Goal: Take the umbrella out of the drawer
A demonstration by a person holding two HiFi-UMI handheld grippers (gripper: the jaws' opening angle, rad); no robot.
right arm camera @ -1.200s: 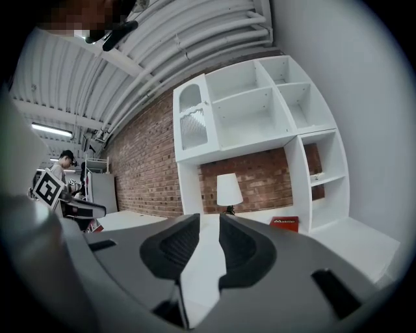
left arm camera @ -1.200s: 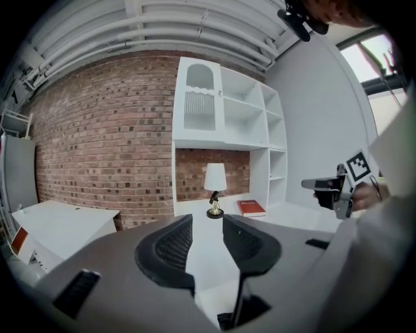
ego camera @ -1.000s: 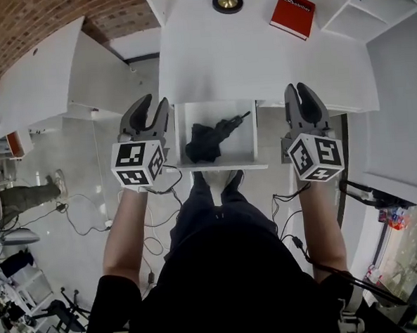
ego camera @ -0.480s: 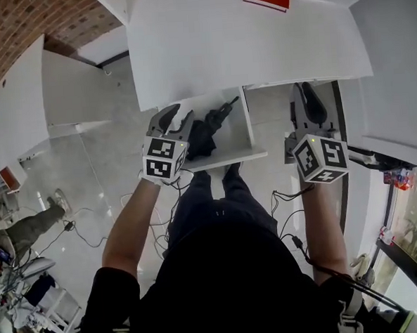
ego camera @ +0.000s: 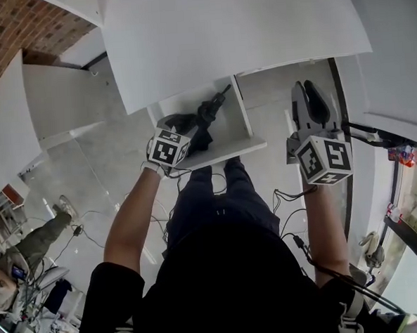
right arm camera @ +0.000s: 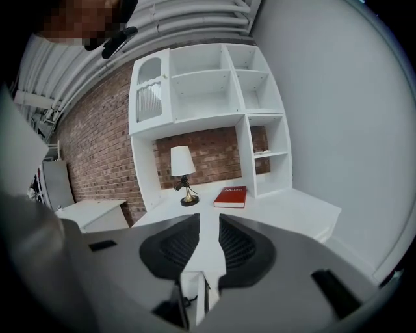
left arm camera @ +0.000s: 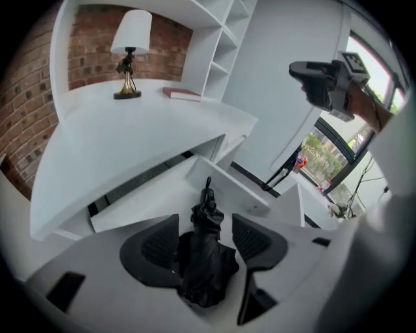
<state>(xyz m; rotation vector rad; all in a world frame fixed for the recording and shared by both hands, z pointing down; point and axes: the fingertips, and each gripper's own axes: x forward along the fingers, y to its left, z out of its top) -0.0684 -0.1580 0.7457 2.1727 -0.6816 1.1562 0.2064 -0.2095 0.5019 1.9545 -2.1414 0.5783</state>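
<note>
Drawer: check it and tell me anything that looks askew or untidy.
The black umbrella lies diagonally across the open drawer, not square to its sides. Its narrow end points toward the back right corner in the head view. Its canopy is loosely bunched and rumpled rather than wrapped tight. Nothing looks spilled or broken.

The scene is lit brightly and evenly; daylight is admitted through the tall glass window [left arm camera: 328, 146]. Straight lines are bent near the edges, and the corners of the gripper views are darkened.
</note>
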